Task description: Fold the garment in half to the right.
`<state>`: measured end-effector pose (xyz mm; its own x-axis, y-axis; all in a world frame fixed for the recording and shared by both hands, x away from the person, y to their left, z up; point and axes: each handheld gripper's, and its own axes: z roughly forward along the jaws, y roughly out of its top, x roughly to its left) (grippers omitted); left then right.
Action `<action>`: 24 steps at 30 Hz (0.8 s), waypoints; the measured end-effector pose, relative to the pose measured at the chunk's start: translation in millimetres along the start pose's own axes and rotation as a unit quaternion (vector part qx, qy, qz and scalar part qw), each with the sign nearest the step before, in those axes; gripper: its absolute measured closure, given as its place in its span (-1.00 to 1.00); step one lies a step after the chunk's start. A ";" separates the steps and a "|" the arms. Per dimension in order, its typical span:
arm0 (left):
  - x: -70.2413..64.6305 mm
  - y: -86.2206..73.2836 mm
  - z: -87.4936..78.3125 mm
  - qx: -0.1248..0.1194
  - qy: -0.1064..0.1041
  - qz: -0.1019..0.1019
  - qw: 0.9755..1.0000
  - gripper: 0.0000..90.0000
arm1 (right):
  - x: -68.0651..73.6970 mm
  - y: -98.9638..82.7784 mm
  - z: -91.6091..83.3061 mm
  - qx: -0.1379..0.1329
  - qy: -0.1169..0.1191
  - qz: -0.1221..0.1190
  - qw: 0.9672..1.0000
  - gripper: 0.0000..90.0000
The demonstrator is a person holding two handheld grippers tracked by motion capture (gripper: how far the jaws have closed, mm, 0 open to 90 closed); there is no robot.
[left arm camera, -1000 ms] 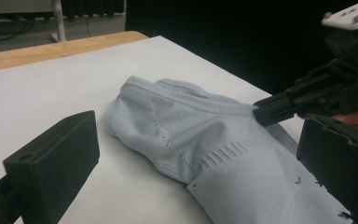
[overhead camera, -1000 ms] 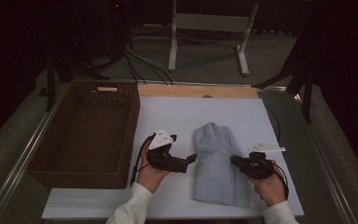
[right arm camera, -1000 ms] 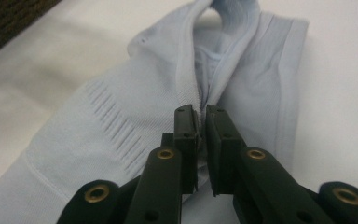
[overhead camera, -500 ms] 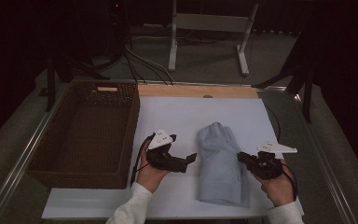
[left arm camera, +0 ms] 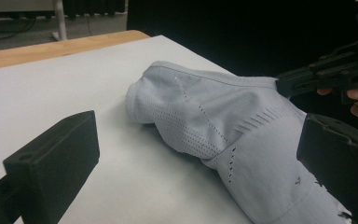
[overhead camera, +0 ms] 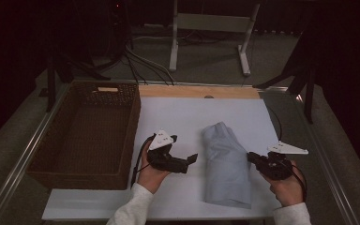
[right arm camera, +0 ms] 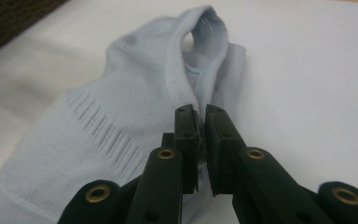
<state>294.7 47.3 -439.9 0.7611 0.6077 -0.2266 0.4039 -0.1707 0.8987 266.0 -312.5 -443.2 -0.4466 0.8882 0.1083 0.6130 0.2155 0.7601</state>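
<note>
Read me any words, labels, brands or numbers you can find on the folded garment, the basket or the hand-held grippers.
No text can be read.
The pale tag on the basket's far rim is too small and blurred to read.
The light grey garment shows stitching and perforations, no print.

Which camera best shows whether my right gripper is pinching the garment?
The right gripper view: the right gripper is shut on the garment edge. The high view shows it at the cloth's side; the left gripper view shows only its tip.
</note>
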 end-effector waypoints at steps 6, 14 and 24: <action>-0.1 -0.5 0.7 0.000 0.000 0.001 1.000 -0.99 | -7.3 -7.5 4.6 0.016 -0.004 0.014 1.000 0.87; -1.7 -1.4 1.9 0.002 0.002 0.008 1.000 -0.99 | -12.4 -10.5 4.8 0.021 -0.015 0.016 1.000 0.86; -3.1 -2.1 3.7 0.007 0.002 0.011 1.000 -0.99 | -13.3 -17.1 14.3 0.041 -0.017 0.019 0.999 0.81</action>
<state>293.4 42.9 -442.5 0.7675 0.6074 -0.2050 0.3938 -0.1944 0.8984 270.8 -322.2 -466.8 -0.4012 0.9090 0.1128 0.6811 0.2137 0.7003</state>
